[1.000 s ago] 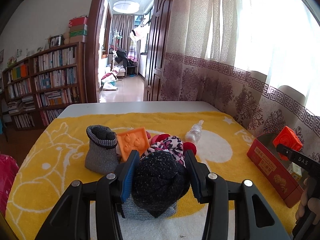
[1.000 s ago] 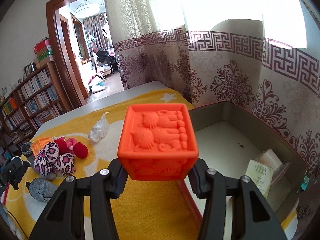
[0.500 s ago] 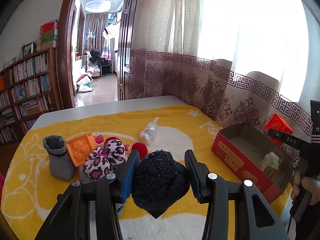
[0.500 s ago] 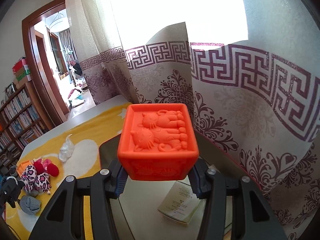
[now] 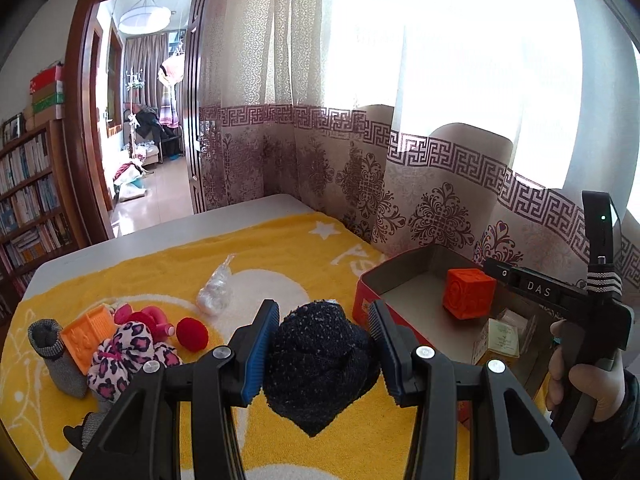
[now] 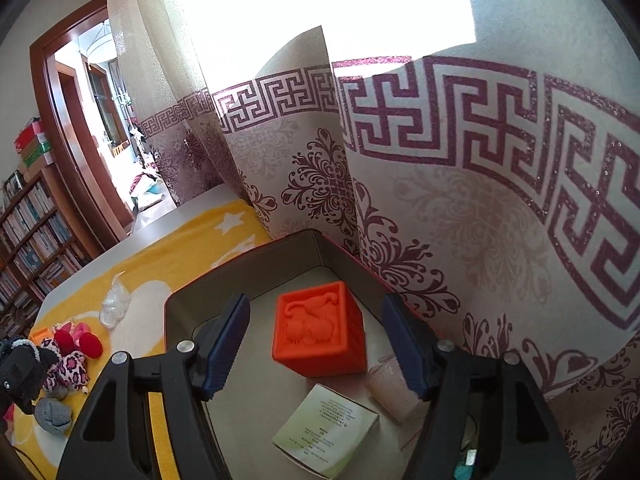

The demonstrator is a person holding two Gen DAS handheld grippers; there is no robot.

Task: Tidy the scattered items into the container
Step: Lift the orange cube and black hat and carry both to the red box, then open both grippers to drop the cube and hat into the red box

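My left gripper (image 5: 323, 312) is shut on a dark knitted bundle (image 5: 320, 360), held above the yellow towel (image 5: 280, 248) just left of the red box (image 5: 372, 280). In the right wrist view my right gripper (image 6: 316, 304) hangs over the box (image 6: 176, 300) with its jaws opening and wide apart. The orange cube (image 6: 320, 336) rests on the box floor below them, free of both pads. From the left wrist view the cube (image 5: 468, 294) sits inside the box, with a gloved hand (image 5: 576, 380) on the right gripper's handle beside it.
A heap lies at the towel's left: a grey sock (image 5: 52, 344), a flat orange block (image 5: 88, 336), a leopard-print bundle (image 5: 124, 356) and a red ball (image 5: 192, 334). A clear plastic bag (image 5: 216, 292) lies mid-towel. Small cartons (image 6: 328, 420) sit in the box. A curtain (image 6: 480, 200) hangs right behind it.
My right gripper has opened and the orange cube has dropped from it into the box. My left gripper has carried the dark bundle rightwards, away from the heap and up to the box.
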